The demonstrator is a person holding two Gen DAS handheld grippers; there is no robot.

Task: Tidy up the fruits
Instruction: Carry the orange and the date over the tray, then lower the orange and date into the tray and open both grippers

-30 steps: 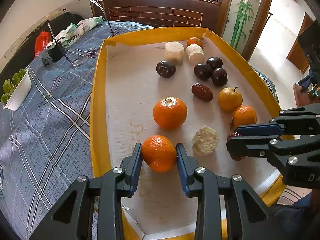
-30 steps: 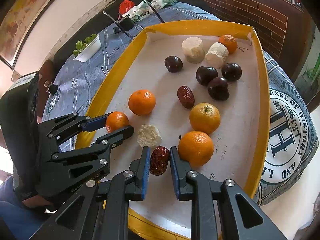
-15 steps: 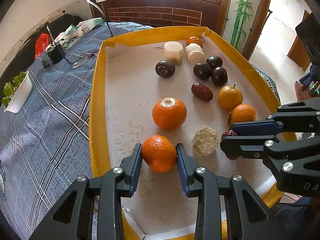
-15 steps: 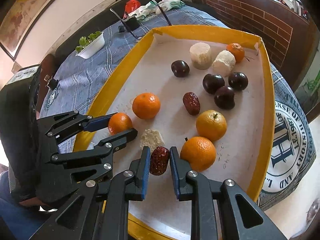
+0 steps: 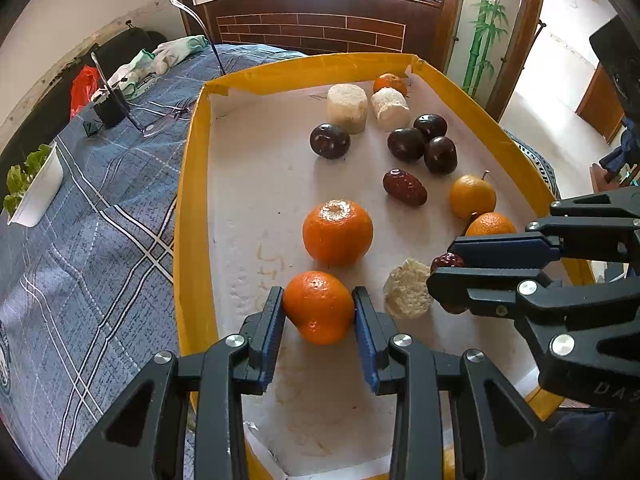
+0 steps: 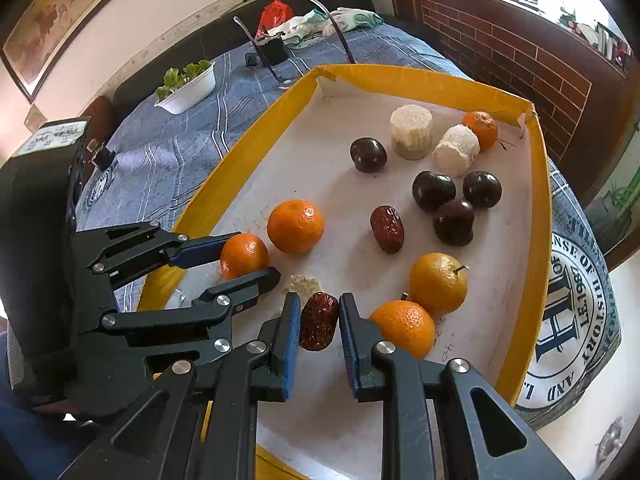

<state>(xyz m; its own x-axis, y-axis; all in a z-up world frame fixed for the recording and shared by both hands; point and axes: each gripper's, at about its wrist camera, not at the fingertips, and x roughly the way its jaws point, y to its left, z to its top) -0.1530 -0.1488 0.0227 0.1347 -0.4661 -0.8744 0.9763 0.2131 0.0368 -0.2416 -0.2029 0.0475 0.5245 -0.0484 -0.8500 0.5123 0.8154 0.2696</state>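
A yellow-rimmed tray [image 5: 192, 216] [image 6: 536, 216] holds the fruit. My left gripper [image 5: 319, 312] [image 6: 248, 256] is shut on a small orange [image 5: 318, 307] [image 6: 243, 255] near the tray's front left edge. My right gripper [image 6: 319, 322] [image 5: 444, 270] is shut on a wrinkled red date [image 6: 319, 320] [image 5: 447, 260], held above the tray floor. Loose on the tray lie a bigger orange [image 5: 337, 232] [image 6: 295, 226], a second date [image 5: 404, 187] [image 6: 387, 229], two more oranges [image 6: 438, 283] [image 6: 402, 328], several dark plums [image 5: 406, 144] [image 6: 434, 191] and pale cane chunks [image 5: 346, 108] [image 6: 411, 131] [image 5: 407, 288].
Another small orange [image 5: 389, 82] sits in the tray's far corner. On the blue checked cloth [image 5: 80, 240] stand a white box of lettuce [image 5: 32, 190] [image 6: 186, 86], a black stand [image 5: 110, 110], gloves [image 5: 176, 50] and a red bag [image 5: 82, 88]. A brick counter [image 5: 312, 32] lies behind.
The right gripper with its date has rolled slightly and edged leftward beside the front cane chunk. The left gripper and its orange have stayed put.
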